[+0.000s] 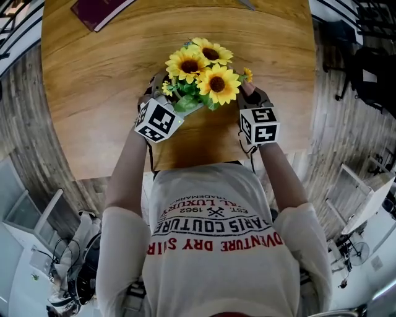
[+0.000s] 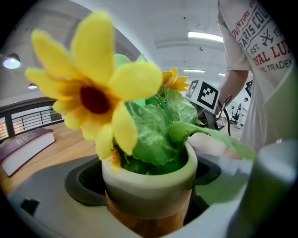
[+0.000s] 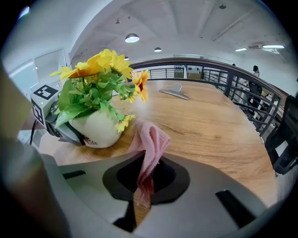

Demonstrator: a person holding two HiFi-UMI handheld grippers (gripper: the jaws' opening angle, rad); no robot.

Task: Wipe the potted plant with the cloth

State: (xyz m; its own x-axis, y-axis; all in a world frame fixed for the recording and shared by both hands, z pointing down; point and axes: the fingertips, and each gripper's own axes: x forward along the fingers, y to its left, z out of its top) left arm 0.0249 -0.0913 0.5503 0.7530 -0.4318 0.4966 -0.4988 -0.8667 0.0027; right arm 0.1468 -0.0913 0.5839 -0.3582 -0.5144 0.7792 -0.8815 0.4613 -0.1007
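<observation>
Holding the pot: the left gripper (image 2: 148, 204) has its two grey jaws pressed against opposite sides of the cream round pot of artificial sunflowers (image 2: 149, 179).
Pinching the cloth: the right gripper (image 3: 139, 197) has its jaws closed together on a small pink woven cloth (image 3: 151, 144). The cloth's lower end hangs between the jaws and its folded top stands above them.
Cloth and plant: the fold is just beside the pot's side, under a small yellow bloom; I cannot tell whether it touches.
Plant: upright, with yellow flowers, dark centres and green leaves.
Place: the pot is on the light wooden table (image 1: 93, 93), near the edge closest to the person, with one gripper on each side of it.
Person: white printed T-shirt (image 1: 216, 247), both arms reaching forward over the table edge.
Elsewhere on the table: a maroon book (image 1: 99, 9) lies at the far left, well apart from the plant.
</observation>
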